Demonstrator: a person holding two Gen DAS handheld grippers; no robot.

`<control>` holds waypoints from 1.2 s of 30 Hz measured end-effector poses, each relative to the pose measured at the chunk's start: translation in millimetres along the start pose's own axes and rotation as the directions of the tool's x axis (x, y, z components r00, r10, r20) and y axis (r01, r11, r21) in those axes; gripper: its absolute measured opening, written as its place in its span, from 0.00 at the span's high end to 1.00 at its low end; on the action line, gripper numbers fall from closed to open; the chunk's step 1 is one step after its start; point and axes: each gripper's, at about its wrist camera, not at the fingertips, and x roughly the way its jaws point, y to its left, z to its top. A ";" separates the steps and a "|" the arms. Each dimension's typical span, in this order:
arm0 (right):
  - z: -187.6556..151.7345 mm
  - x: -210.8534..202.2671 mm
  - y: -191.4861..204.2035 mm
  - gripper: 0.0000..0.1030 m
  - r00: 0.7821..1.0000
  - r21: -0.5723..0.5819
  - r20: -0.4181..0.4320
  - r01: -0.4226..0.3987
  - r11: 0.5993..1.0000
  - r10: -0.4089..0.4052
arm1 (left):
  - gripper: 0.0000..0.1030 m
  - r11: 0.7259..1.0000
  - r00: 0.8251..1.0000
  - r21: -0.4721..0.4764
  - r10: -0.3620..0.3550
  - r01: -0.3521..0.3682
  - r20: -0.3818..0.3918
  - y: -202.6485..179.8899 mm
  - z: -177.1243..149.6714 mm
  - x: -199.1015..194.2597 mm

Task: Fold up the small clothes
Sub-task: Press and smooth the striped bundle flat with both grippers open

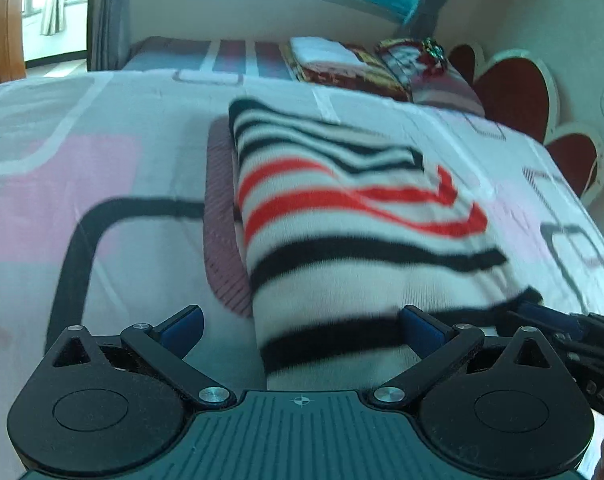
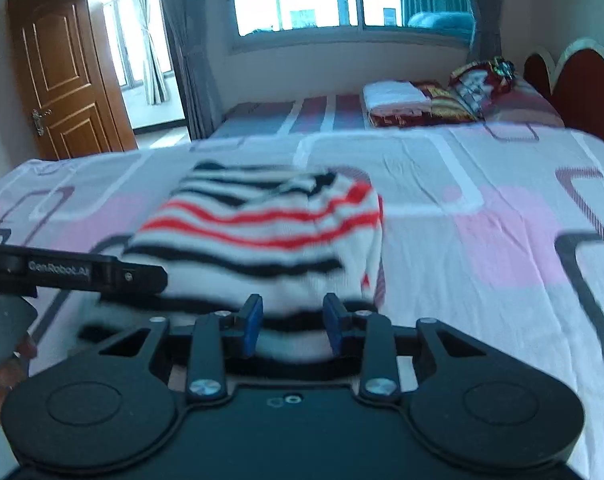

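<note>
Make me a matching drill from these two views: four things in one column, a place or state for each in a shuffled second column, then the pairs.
Things
1. striped sweater
2. left tool
3. white folded cloth
4. wooden door

Places or states
A. far end of the bed, on a red patterned blanket
B. open wide, straddling the garment's near left edge
C. folded on the pink and grey bedsheet
D. left of the window, beside a bright doorway

Pairs: 1-C, 2-B, 3-A, 4-D
</note>
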 end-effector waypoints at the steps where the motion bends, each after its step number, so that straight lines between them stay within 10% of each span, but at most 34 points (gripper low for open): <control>1: -5.4 0.7 -1.1 0.73 1.000 0.007 -0.007 -0.001 1.000 0.001 | 0.00 1.000 1.000 -0.008 -0.006 0.006 -0.009 1.6 -3.0 2.6; 16: -30.8 -2.2 -2.8 0.72 0.997 0.033 -0.061 0.056 0.998 -0.054 | 0.00 1.000 0.999 -0.010 0.008 -0.008 -0.050 5.8 -18.0 -3.9; 36: 47.2 16.7 -1.6 0.69 1.000 0.043 0.024 0.014 0.999 -0.015 | 0.00 0.999 0.998 -0.002 0.044 -0.044 0.048 -4.3 40.7 6.6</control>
